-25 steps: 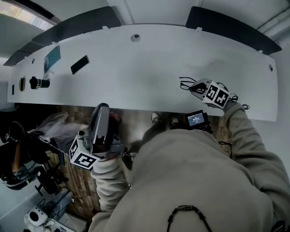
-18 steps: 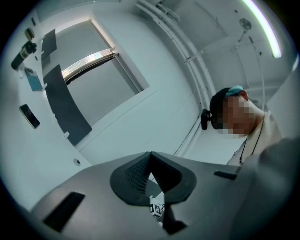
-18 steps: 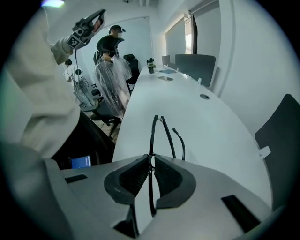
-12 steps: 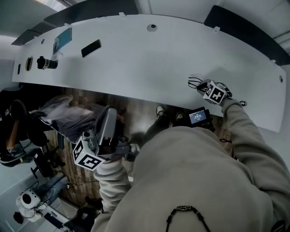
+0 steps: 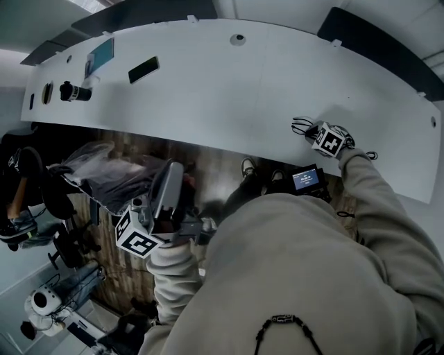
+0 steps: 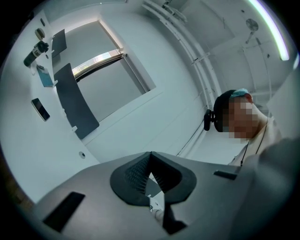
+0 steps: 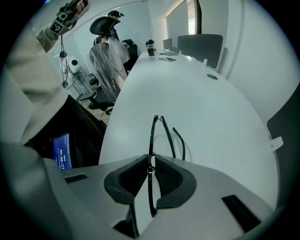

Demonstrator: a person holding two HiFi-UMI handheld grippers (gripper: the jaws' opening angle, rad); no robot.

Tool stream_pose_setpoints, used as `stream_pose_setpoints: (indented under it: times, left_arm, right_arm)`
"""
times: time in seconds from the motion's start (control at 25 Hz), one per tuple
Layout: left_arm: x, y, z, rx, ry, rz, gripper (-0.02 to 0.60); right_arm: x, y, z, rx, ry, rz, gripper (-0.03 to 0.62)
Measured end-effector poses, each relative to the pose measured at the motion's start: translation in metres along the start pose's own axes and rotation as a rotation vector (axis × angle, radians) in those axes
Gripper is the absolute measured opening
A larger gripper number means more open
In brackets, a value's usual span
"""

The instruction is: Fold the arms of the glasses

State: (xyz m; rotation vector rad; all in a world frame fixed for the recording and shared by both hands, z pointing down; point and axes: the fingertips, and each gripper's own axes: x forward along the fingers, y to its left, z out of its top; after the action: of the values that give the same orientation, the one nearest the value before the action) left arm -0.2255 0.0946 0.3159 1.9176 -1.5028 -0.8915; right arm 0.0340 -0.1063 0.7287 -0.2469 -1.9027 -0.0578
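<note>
The right gripper [image 7: 151, 161] is pinching the thin black frame of the glasses [image 7: 158, 133], which are sitting near the front edge of the smooth, white, curved table [image 7: 215, 112], while the left gripper [image 6: 150, 157] is hovering off the table, its ribbed dark pads meeting on nothing.

worktop [image 5: 229, 97]: long, white, curved, round grommet [image 5: 238, 39] near far edge | far edge: dark partition panels [image 5: 378, 38] | floor [image 5: 215, 163]: dark wood planks | seating: office chair [image 7: 108, 51] draped in clear plastic | wall [image 7: 262, 56]: pale | light: ceiling strip [image 6: 271, 33] lit, window [image 7: 191, 14] bright
</note>
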Motion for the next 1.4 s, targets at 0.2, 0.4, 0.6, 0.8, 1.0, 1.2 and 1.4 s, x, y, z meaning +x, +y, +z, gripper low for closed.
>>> stream_pose_setpoints:
  times: [0.2,0.4,0.6,0.8,1.0,1.2,1.4]
  left_arm:
    - [0.010,0.001,-0.006,-0.080,-0.014,-0.008,0.005]
    - [0.024,-0.012,-0.012,-0.081,0.017,-0.054,0.005]
    - [0.037,-0.011,-0.019,-0.102,0.055,-0.070,0.005]
    - [0.055,-0.015,-0.027,-0.100,0.114,-0.111,0.005]
    - [0.083,-0.008,-0.057,-0.130,0.212,-0.131,0.005]
    - [0.119,-0.018,-0.101,-0.120,0.348,-0.173,0.005]
    - [0.149,-0.037,-0.148,-0.024,0.512,-0.202,0.005]
  right_arm:
    - [0.001,-0.001,-0.013,0.040,-0.016,0.008,0.115]
    - [-0.019,-0.002,0.001,0.086,-0.109,-0.052,0.158]
    - [-0.061,-0.017,0.001,0.213,-0.239,-0.107,0.156]
    - [-0.104,-0.018,-0.001,0.402,-0.435,-0.110,0.048]
    - [-0.133,0.004,-0.020,0.545,-0.548,-0.051,0.021]
    - [-0.157,0.026,-0.047,0.628,-0.588,-0.061,0.021]
    - [-0.217,0.041,-0.045,0.665,-0.763,-0.110,0.020]
